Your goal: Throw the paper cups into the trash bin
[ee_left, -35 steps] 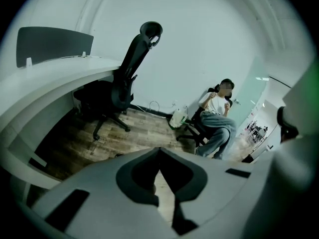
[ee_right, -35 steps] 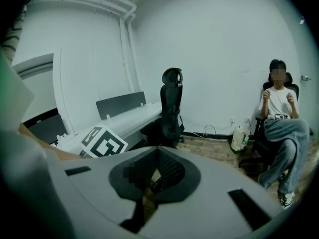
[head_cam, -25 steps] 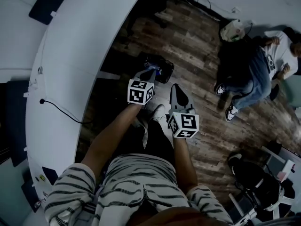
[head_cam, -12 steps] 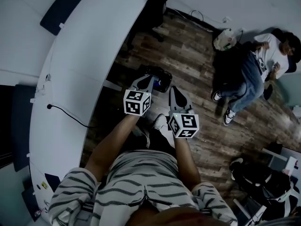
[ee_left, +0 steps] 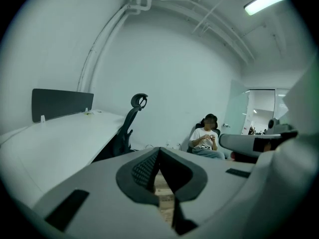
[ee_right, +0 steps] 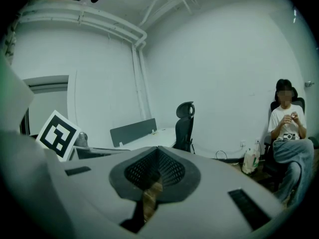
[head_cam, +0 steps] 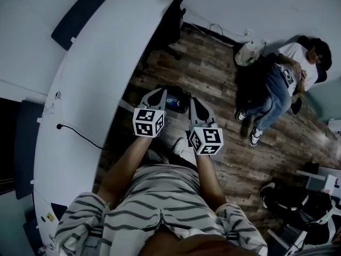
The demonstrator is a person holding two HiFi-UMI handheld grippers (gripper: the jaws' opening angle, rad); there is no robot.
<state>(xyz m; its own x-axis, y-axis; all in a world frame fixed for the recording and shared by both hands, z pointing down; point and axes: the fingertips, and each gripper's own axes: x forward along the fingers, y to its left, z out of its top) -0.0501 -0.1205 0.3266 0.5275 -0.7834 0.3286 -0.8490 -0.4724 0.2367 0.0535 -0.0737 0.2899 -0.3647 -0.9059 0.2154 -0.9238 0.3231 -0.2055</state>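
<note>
The left gripper [head_cam: 159, 94] and right gripper [head_cam: 196, 103], both clenched on nothing, hang side by side above a dark bin-like container [head_cam: 180, 96] on the floor [head_cam: 224, 81], with no paper cups in view, likely between carries.

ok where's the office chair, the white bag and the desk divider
office chair [ee_right: 185, 127], right gripper view, on the backrest
white bag [ee_right: 250, 159], right gripper view, on the middle of the bag on the floor
desk divider [ee_right: 132, 132], right gripper view, on the middle of the dark panel
</note>
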